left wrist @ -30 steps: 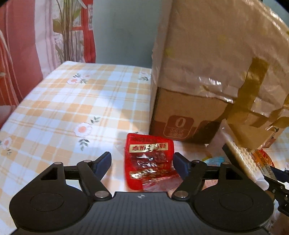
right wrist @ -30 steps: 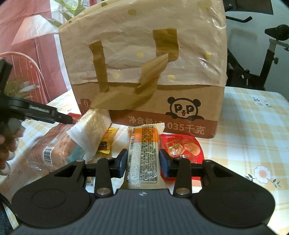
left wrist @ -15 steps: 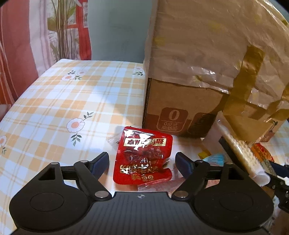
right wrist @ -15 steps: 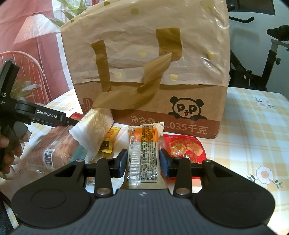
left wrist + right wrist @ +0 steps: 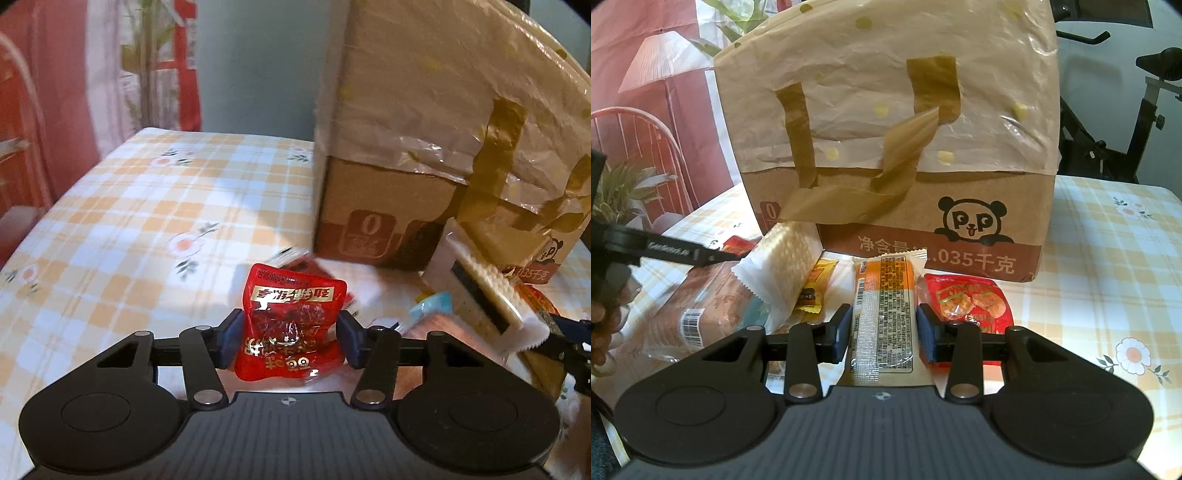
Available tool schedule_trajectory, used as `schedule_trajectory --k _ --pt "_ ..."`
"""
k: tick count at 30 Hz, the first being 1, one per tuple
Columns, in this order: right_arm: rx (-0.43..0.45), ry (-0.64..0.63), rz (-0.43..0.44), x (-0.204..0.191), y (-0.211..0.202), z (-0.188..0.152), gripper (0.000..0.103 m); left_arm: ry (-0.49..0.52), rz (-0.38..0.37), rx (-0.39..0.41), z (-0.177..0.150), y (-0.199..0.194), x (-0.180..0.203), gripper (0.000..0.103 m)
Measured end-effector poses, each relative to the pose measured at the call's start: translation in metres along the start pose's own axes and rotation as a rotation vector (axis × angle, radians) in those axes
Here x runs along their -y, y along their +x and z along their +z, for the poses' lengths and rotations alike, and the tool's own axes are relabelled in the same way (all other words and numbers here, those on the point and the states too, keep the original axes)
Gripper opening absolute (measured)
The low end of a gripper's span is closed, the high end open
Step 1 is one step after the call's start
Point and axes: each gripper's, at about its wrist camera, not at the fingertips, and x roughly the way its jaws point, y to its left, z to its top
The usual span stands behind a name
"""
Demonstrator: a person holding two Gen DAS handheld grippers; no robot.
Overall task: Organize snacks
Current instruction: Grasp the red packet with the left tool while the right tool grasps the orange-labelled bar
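The table is covered with a checked cloth (image 5: pixel 155 206) in orange, pale blue and white, printed with small daisies. A big cardboard box (image 5: pixel 923 206) stands on it, its upper part wrapped in crinkled paper and brown tape, a panda printed on the front. In front of the box a row of snacks lies on the cloth: a red packet (image 5: pixel 967 302), a small yellow packet (image 5: pixel 816 291), a white wafer packet (image 5: pixel 779 269) propped against the box, and a clear pack of biscuits (image 5: pixel 698 314) with a barcode. Past the box's corner lies another red packet (image 5: pixel 306 264), blurred.
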Motion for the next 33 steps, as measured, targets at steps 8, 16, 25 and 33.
schedule_trajectory --k 8,16,25,33 --pt "0.001 0.015 0.009 0.003 -0.001 0.000 0.040 -0.068 0.068 0.098 -0.015 -0.042 -0.004 0.056" --pt "0.002 0.008 0.004 0.000 -0.002 0.000 0.040 -0.083 0.096 0.167 -0.022 -0.061 0.002 0.057" --pt "0.000 -0.002 0.001 -0.001 -0.002 0.000 0.040 -0.075 0.075 0.167 -0.030 -0.062 0.007 0.057" --pt "0.000 -0.010 0.006 -0.002 -0.002 0.000 0.040 -0.069 0.058 0.174 -0.033 -0.067 0.009 0.057"
